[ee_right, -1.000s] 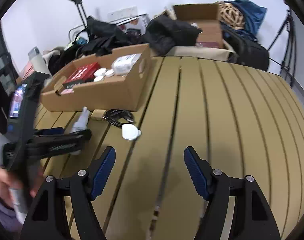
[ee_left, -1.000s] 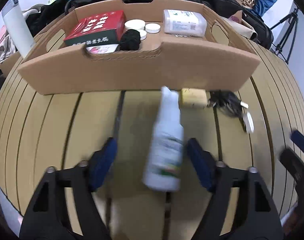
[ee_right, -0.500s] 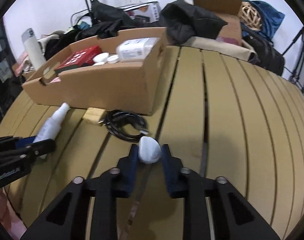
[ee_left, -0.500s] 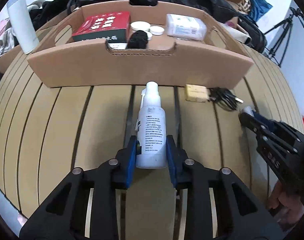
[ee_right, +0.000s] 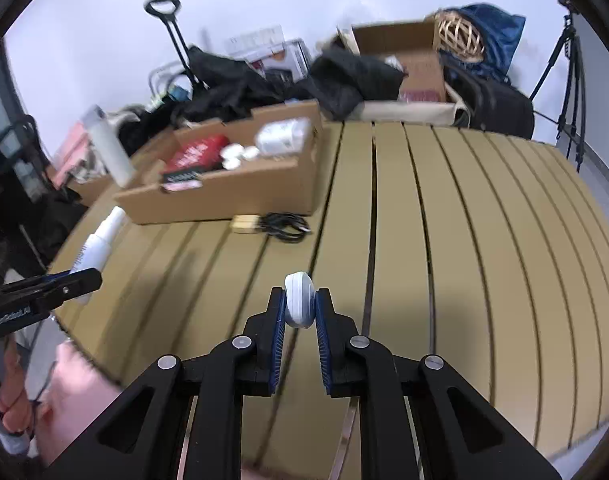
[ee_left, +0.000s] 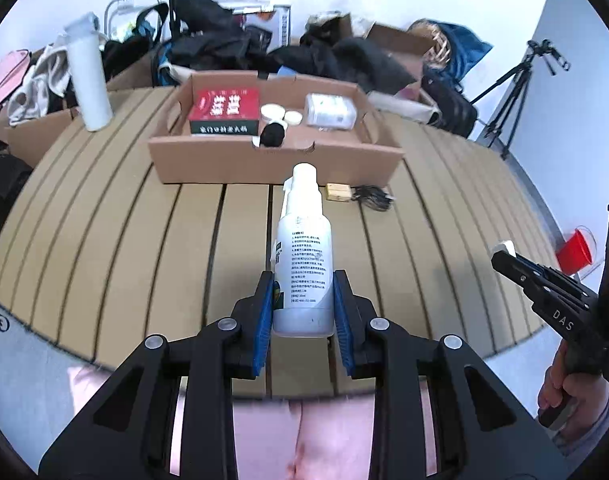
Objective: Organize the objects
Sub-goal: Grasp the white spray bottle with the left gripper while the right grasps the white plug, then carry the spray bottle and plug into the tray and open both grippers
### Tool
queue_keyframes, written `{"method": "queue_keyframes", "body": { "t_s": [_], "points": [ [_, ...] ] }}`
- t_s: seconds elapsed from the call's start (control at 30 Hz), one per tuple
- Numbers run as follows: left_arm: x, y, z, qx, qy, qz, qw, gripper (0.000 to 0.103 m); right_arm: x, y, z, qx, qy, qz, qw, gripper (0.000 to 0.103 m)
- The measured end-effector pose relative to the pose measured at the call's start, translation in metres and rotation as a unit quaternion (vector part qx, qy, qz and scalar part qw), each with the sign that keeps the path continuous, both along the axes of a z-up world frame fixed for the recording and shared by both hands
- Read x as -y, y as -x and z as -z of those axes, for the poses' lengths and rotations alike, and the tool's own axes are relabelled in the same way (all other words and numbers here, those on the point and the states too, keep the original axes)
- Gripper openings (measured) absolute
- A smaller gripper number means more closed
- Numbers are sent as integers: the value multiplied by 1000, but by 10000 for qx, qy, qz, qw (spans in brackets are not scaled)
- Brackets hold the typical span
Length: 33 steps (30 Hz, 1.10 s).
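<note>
My left gripper (ee_left: 302,312) is shut on a white spray bottle (ee_left: 303,252) and holds it above the slatted table, nozzle toward the cardboard box (ee_left: 280,160). My right gripper (ee_right: 299,316) is shut on a small white rounded case (ee_right: 299,300), lifted above the table. The box holds a red carton (ee_left: 225,110), white round lids (ee_left: 274,112), a black ball (ee_left: 273,135) and a white packet (ee_left: 330,110). In the right wrist view the box (ee_right: 232,192) is far left and the bottle (ee_right: 98,242) shows at the left edge.
A small wooden block (ee_left: 338,192) and a coiled black cable (ee_left: 372,196) lie on the table (ee_left: 104,240) in front of the box. A white tumbler (ee_left: 89,76) stands far left. Bags, clothes and boxes pile behind the table. A tripod (ee_left: 516,92) stands at the right.
Both grippers closed, the left on the spray bottle and the right on the white case, then lifted them off the table and drew back from the box.
</note>
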<state>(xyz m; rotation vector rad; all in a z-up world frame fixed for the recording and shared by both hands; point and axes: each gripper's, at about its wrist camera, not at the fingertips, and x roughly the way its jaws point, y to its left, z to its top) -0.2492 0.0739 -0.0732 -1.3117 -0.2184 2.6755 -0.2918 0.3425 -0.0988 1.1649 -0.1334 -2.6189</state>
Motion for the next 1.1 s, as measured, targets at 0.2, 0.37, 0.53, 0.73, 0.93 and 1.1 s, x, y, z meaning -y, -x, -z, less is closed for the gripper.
{"method": "queue_keyframes", "body": {
  "t_s": [0.2, 0.37, 0.53, 0.73, 0.93, 1.1],
  "points": [
    [2, -47, -31, -286, 123, 109, 9995, 24, 15, -59, -36, -260, 24, -139, 9996, 16],
    [2, -61, -39, -414, 113, 115, 9990, 24, 30, -82, -46, -359, -53, -313, 9989, 16],
    [4, -58, -40, -426, 91, 83, 9990, 24, 34, -80, -47, -364, -44, -301, 9989, 16],
    [11, -17, -54, -342, -146, 288, 9989, 24, 33, -50, -59, -454, -156, -392, 9981, 16],
    [24, 91, -72, -166, -331, 376, 9986, 24, 38, 31, -95, -875, -181, -650, 9939, 16],
    [21, 198, -31, 585, -784, 313, 9947, 24, 60, 144, -72, -71, 466, -791, 9958, 16]
  ]
}}
